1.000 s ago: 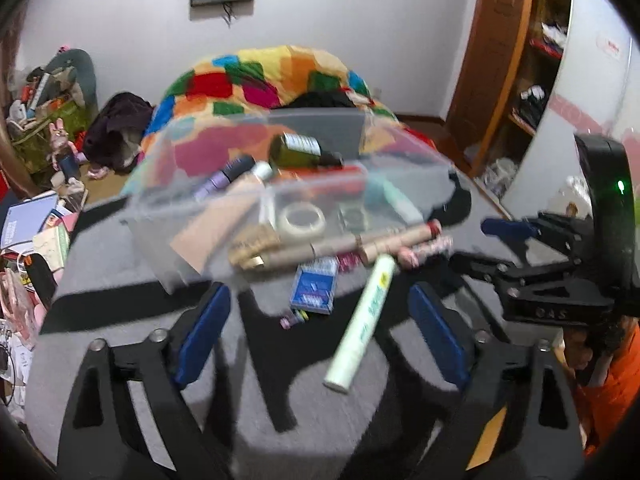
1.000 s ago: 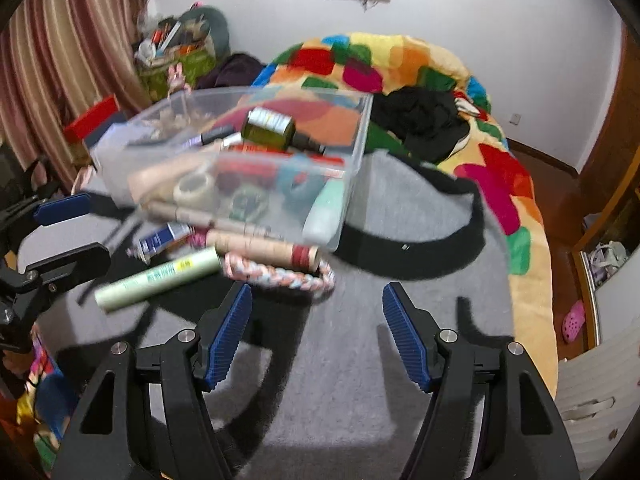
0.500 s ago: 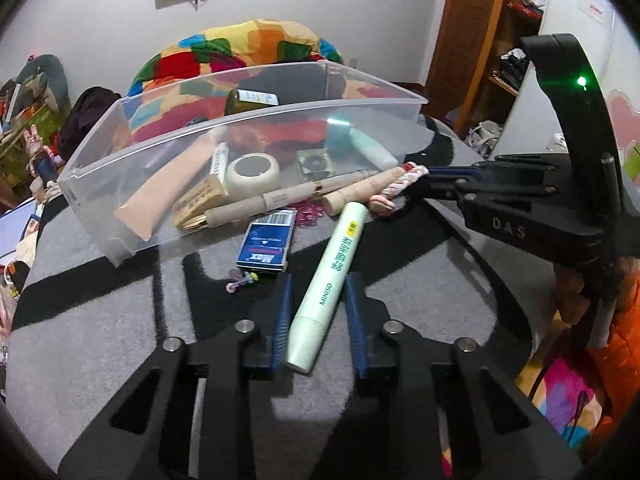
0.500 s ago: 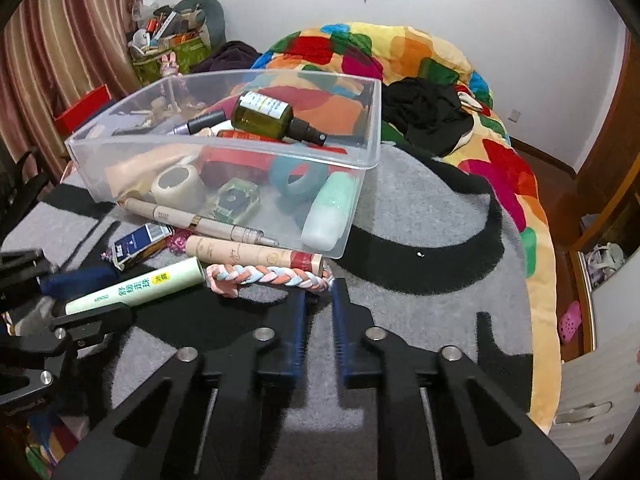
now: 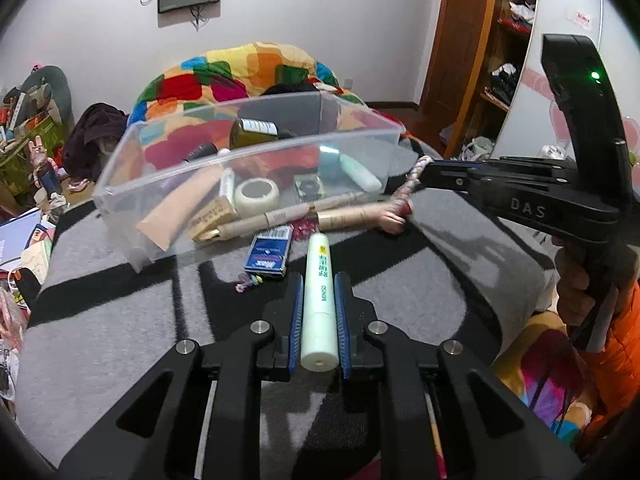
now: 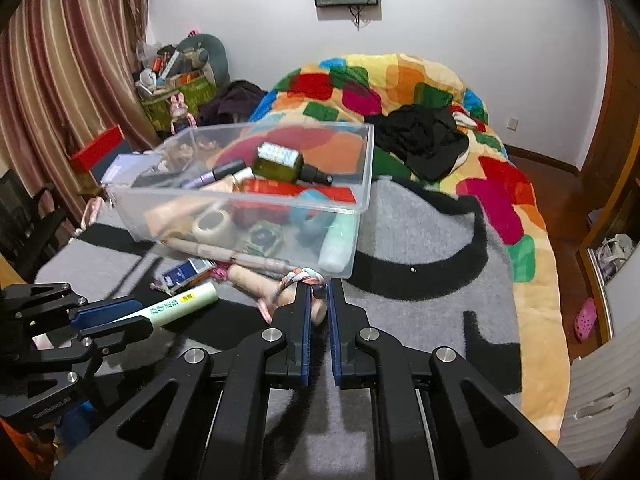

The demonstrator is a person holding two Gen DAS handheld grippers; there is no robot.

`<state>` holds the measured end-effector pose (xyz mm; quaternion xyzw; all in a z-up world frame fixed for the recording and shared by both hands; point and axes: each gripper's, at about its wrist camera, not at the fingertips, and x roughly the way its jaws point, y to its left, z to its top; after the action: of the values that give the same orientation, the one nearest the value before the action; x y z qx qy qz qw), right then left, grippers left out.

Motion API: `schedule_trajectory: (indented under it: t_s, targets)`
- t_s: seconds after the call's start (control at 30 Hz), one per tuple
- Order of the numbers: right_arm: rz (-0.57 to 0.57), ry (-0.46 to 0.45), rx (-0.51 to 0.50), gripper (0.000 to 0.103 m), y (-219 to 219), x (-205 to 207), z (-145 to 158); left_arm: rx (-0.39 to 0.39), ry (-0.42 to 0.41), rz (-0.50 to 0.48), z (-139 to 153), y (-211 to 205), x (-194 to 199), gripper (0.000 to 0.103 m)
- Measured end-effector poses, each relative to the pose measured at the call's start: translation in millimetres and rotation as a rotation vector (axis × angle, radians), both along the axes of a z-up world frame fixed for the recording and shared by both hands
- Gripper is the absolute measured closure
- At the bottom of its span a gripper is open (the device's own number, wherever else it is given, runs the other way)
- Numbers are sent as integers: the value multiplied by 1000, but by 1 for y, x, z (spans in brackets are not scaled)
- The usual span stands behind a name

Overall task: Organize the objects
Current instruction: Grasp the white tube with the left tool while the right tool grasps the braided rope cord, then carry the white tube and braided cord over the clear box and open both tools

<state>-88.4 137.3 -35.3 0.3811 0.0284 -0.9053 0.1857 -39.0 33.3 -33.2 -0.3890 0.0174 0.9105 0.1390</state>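
Note:
A clear plastic bin (image 5: 256, 148) (image 6: 360, 168) holding several toiletries stands on the grey and black blanket. My left gripper (image 5: 318, 284) is shut on a pale green Miniso tube (image 5: 318, 300), lifted off the blanket; the tube also shows in the right wrist view (image 6: 180, 306). My right gripper (image 6: 318, 288) is shut on one end of a pink braided cord (image 6: 300, 278), which hangs from its tips in the left wrist view (image 5: 408, 188). A tan roll (image 5: 352, 216) lies in front of the bin.
A blue card box (image 5: 268, 254) and a small beaded charm (image 5: 250, 282) lie on the blanket (image 5: 120, 320) before the bin. A colourful quilt (image 6: 400, 92) with black clothes lies behind. Cluttered bags stand at the far left; a wardrobe stands at right.
Both grippers have closed, the left on the green tube, the right on the braided cord, and have begun lifting them off the blanket.

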Motion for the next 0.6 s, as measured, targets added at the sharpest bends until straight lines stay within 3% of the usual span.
schedule_trajectory:
  t_s: [0.6]
  targets:
    - [24,118,-78,96,-10,11,52,72,123,90,49,-30,-8,88]
